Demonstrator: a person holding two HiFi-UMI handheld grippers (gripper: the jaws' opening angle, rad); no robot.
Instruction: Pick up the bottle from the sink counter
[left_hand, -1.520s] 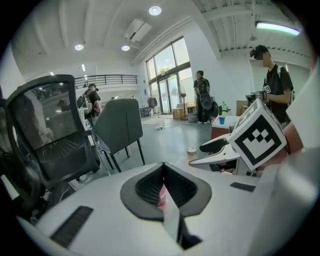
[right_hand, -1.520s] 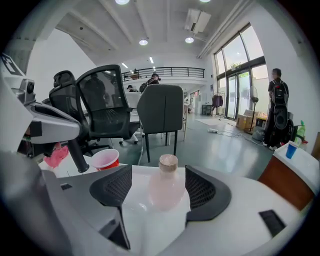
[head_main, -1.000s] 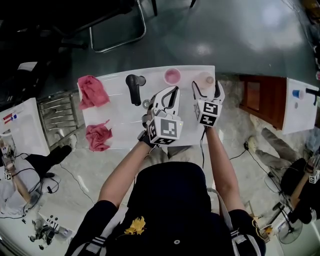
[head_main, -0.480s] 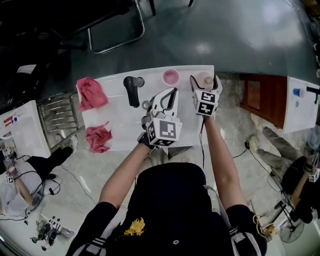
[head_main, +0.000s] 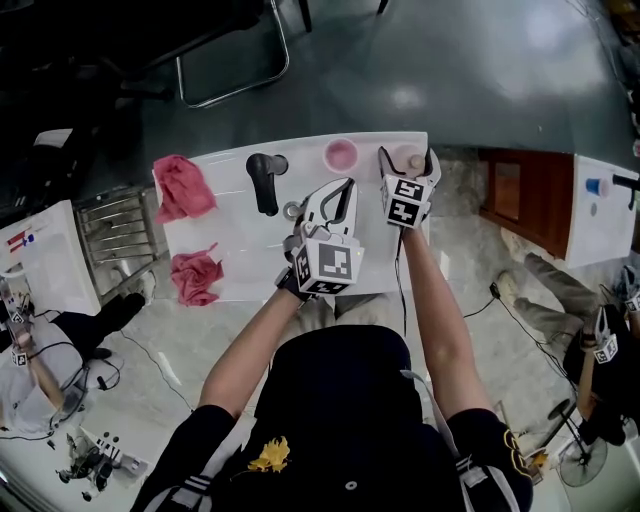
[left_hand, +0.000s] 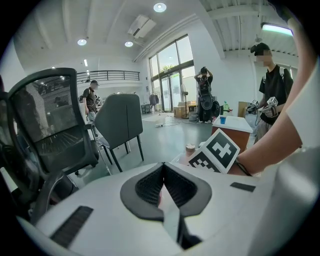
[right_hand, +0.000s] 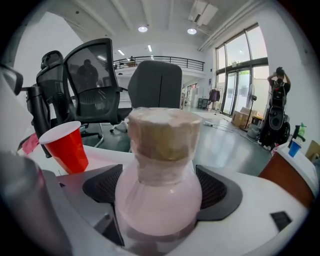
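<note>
The right gripper (head_main: 407, 170) has been carried forward over the desk (head_main: 240, 255) toward the bottle (right_hand: 159, 165). A second ago only the tips of its jaws had been brought level with the bottle. Now the jaws are set further along on either side of it, and the bottle's round body is seen deep between them. The jaws have also been spread slightly wider than before. The marker cube (head_main: 405, 200) on that gripper has been brought nearer the bottle.
</note>
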